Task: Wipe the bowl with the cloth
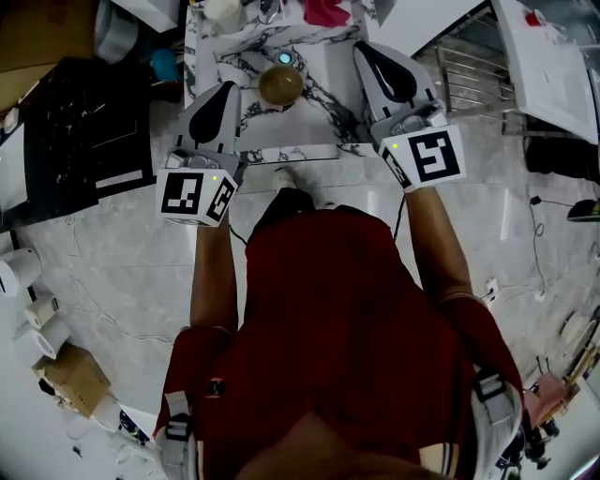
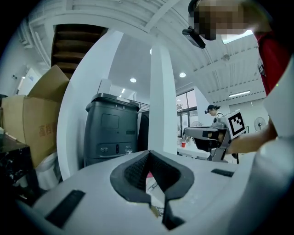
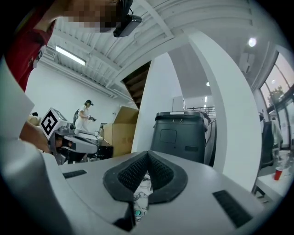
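Both grippers are clenched shut with nothing in them. The left gripper [image 1: 228,87] hangs over the table's left side, and the right gripper [image 1: 364,49] hangs by its right edge. The bowl [image 1: 280,85] sits on the table [image 1: 319,117] between them, near the middle. The cloth [image 1: 326,11] looks like a pink-red lump at the far edge, well apart from the bowl.

What could go wrong: shut jaws cannot pick up the cloth, so one gripper must open first. The bowl is round and nothing holds it — a hard push while wiping could slide it into the small teal thing [image 1: 284,58] just behind it, or off the table. One gripper may need to hold it steady.

The table is small, and its near edge is close to the person. There is bare room on both sides of the bowl — enough to move in.
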`<state>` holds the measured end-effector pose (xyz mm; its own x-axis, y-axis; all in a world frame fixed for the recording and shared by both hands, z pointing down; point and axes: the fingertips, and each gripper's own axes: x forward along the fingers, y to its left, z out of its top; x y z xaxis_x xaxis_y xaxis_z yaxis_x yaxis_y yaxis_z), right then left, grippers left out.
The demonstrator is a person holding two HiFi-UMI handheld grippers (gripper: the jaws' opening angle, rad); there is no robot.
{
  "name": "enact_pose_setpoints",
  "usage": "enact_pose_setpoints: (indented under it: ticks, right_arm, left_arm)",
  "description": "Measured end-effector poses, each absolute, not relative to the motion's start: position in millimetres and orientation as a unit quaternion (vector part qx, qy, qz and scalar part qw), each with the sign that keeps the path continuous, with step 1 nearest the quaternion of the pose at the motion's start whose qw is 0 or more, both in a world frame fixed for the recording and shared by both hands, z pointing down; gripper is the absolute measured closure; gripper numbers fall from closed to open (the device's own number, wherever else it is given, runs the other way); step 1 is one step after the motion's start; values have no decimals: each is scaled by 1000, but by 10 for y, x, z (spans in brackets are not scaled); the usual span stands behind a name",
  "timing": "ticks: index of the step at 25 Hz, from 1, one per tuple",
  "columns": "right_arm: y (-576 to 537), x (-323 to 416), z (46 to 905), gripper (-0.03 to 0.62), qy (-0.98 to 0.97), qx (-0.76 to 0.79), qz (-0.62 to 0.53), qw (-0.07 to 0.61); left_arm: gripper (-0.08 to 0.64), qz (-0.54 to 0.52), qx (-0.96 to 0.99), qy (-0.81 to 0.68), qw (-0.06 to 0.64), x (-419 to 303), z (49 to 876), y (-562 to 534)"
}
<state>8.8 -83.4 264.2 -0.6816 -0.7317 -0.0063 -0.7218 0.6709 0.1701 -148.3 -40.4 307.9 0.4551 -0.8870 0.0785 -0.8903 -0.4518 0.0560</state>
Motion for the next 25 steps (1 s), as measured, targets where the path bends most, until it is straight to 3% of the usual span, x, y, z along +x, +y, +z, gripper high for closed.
enact_pose_setpoints:
  ticks: [25]
  right_arm:
    - [-2215, -323, 3683, 591, -877, 455, -6, 154]
  left_arm:
    - [554, 114, 855, -475, 176, -1717, 4191, -1405]
